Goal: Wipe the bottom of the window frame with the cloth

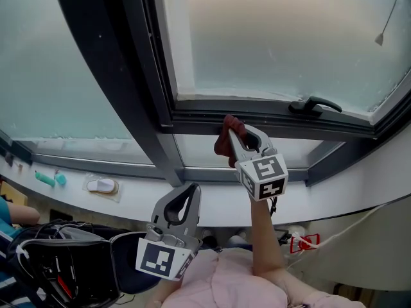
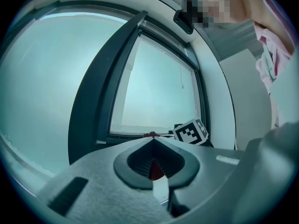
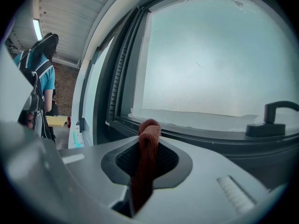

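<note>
Rust-red cloth (image 1: pixel 224 144) pinched in right tool (image 1: pixel 235 131) by the window frame (image 1: pixel 270 122); left tool (image 1: pixel 191 188) closed, empty.

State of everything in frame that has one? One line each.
Window: looks shut.
Handle: lying flat along the sash.
Cloth: bunched, up at the window's bottom edge.
Right gripper: shut on cloth.
Left gripper: shut, empty, held low.
</note>
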Action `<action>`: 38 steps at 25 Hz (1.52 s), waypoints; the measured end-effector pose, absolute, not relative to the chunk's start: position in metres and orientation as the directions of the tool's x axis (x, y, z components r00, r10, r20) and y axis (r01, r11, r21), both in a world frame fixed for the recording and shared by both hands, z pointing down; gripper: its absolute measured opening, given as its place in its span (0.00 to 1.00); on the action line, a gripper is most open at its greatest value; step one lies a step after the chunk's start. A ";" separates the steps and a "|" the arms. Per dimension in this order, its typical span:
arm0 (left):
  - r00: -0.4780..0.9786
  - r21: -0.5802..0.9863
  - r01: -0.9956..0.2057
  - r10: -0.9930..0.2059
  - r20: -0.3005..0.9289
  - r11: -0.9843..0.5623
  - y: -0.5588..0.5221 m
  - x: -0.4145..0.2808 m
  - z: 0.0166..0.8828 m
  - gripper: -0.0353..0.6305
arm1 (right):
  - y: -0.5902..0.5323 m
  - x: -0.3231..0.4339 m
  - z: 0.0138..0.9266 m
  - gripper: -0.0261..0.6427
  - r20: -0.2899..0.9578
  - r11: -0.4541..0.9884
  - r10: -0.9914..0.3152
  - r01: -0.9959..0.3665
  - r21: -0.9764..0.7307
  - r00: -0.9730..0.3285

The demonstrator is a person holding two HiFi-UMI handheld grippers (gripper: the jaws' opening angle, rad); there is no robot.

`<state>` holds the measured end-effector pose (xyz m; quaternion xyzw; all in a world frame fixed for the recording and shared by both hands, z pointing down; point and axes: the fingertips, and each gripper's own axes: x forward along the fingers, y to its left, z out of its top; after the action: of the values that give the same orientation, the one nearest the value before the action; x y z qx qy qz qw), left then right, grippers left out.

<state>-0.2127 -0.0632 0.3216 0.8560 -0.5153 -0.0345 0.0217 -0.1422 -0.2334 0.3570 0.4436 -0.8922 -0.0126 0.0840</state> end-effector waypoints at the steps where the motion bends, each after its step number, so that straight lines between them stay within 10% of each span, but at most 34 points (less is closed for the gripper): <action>1: 0.467 0.071 -0.881 -0.884 -0.039 -0.468 -0.063 -0.212 0.322 0.05 | -0.233 -0.141 0.357 0.12 0.137 0.605 -0.794 -0.790 0.098 -0.592; 38: 0.507 0.065 -0.859 -0.862 -0.018 -0.507 -0.076 -0.154 0.313 0.05 | -0.240 -0.071 0.356 0.12 0.135 0.577 -0.814 -0.813 0.074 -0.565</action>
<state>-0.1543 -0.0763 0.3129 0.8678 -0.4958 -0.0239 0.0239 -0.0705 -0.2403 0.3557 0.4598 -0.8846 -0.0017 0.0774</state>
